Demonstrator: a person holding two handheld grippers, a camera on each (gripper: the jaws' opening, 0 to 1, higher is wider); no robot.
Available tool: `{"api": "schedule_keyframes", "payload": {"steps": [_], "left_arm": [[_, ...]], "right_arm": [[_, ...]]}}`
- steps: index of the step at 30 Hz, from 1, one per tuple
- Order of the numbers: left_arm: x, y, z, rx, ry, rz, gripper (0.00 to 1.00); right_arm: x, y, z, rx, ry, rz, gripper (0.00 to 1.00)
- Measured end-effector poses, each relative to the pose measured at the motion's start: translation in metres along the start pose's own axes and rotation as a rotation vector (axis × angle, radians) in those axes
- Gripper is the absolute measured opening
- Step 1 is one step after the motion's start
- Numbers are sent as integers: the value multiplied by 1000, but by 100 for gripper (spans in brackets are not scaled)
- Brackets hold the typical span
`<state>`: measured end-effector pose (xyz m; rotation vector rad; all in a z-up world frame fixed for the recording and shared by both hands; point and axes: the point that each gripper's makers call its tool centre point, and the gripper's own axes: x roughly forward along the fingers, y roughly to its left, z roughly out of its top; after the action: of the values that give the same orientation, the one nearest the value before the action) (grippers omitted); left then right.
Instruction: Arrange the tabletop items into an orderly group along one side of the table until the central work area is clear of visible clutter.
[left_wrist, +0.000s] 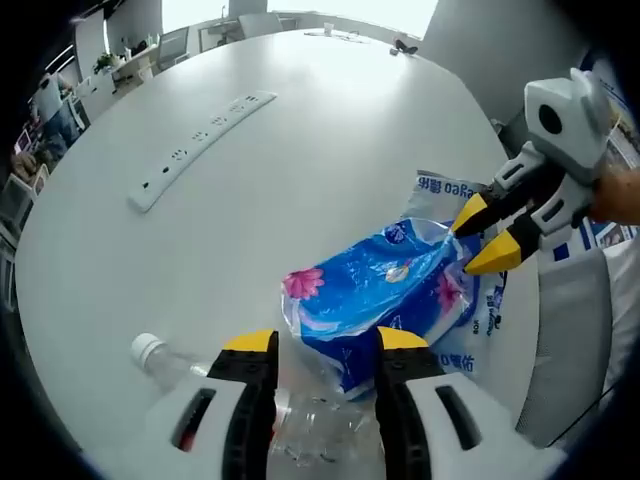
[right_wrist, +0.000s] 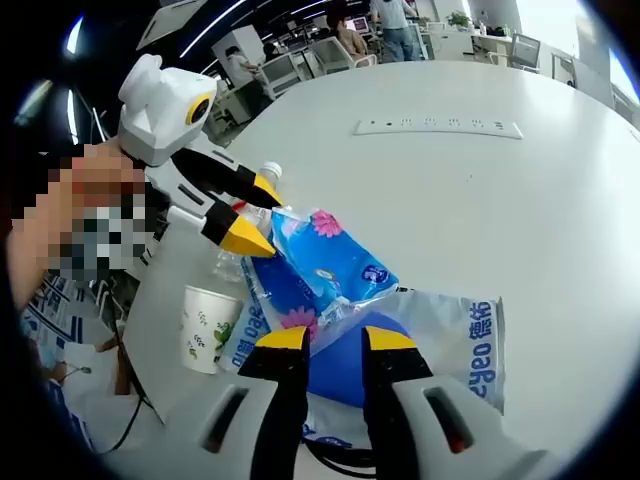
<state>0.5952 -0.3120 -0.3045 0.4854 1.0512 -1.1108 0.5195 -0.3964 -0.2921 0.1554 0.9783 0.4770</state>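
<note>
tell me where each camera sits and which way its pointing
Left gripper view: rides the left gripper, looking along its jaws over the blue tissue pack and a clear bottle, across the white table.
Right gripper view: rides the right gripper, looking the opposite way over the tissue pack toward a paper cup; a person's hand holds the left gripper.
Shared: tissue pack, bottle, power strip, each other's gripper.

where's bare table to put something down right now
Free: the wide white table between the power strip and the blue tissue pack, and beyond the strip. Crowded: the near edge, where the pack, clear bottle, paper cup and both grippers bunch.
</note>
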Motion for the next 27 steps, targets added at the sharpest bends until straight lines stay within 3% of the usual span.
{"api": "schedule_keyframes", "payload": {"steps": [9, 19, 27], "left_arm": [[2, -2, -1, -1, 3, -11, 24], [2, 1, -4, 24, 16, 1, 13], [3, 0, -2, 11, 8, -8, 13]], "right_arm": [[3, -1, 1, 11, -4, 0, 6], [4, -5, 0, 17, -2, -9, 3], [5, -6, 1, 28, -9, -7, 5]]}}
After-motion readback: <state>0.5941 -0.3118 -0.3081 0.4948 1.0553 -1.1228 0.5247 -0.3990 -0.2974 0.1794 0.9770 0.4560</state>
